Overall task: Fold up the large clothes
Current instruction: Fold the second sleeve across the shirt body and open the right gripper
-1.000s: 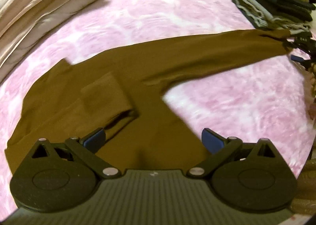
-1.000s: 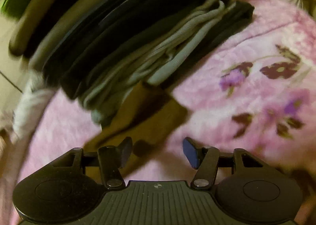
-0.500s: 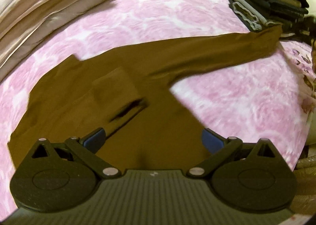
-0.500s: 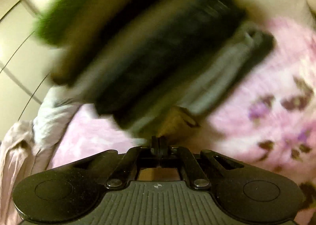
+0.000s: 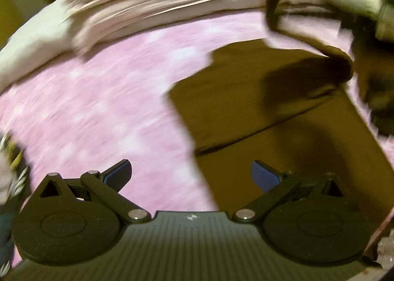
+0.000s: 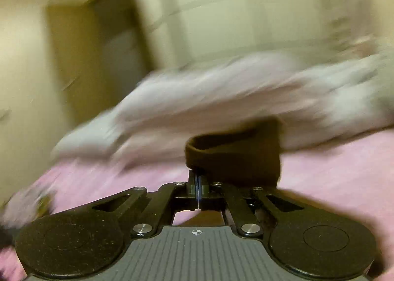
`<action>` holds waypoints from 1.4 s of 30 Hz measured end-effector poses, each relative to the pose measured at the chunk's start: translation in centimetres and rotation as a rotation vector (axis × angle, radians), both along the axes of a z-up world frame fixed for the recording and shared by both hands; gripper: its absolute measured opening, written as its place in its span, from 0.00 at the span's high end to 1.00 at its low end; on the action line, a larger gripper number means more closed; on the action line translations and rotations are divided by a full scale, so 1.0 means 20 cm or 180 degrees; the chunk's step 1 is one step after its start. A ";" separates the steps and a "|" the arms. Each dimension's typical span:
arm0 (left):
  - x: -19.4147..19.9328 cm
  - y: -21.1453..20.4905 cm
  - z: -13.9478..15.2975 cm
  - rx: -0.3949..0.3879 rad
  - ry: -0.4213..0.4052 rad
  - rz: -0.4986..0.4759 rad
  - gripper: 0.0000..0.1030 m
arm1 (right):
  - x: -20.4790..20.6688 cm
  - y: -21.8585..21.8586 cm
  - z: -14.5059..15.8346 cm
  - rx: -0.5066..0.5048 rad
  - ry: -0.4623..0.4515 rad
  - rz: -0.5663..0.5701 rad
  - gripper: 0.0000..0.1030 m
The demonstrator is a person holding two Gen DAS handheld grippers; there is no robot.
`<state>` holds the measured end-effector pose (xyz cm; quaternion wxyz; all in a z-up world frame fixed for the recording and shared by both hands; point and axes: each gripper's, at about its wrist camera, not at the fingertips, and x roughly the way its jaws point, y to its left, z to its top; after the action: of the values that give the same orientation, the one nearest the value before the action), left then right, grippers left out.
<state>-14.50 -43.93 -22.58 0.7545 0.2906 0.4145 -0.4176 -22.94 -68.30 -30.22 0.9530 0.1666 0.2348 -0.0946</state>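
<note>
Pink bed (image 5: pixel 103 113) fills the left wrist frame; brown garment (image 5: pixel 283 133) lies flat right of centre, one sleeve (image 5: pixel 273 2) lifted toward upper right. Left hand-held gripper (image 5: pixel 190 172) spread apart, empty, at the garment's edge. Right hand-held gripper (image 6: pixel 198 187) clamped on the sleeve end (image 6: pixel 236 155), frame centre.

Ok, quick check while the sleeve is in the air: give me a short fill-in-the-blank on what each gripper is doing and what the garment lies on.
1. The right gripper is shut on the ____ garment's cuff.
2. The left gripper has its jaws ____, with nothing between them.
3. The garment's body lies on a ____ blanket.

Missing words: brown; open; pink
</note>
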 end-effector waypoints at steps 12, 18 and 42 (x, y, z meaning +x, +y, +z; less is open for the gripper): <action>0.27 0.35 -0.13 0.0027 0.0262 0.0308 0.01 | 0.24 0.28 -0.41 0.0163 0.0724 0.0200 1.00; 0.29 0.33 -0.11 -0.0087 0.0284 0.0227 0.01 | 0.37 0.34 -0.31 0.0110 0.0561 0.0263 1.00; 0.40 0.41 -0.19 -0.0034 0.0341 0.0413 0.01 | 0.49 0.65 -0.57 -0.0836 0.1471 0.0938 0.40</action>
<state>-6.45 -35.64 -26.32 0.7583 0.2364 0.4700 -0.3850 -13.23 -55.33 -41.69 0.8912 -0.0199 0.4527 -0.0203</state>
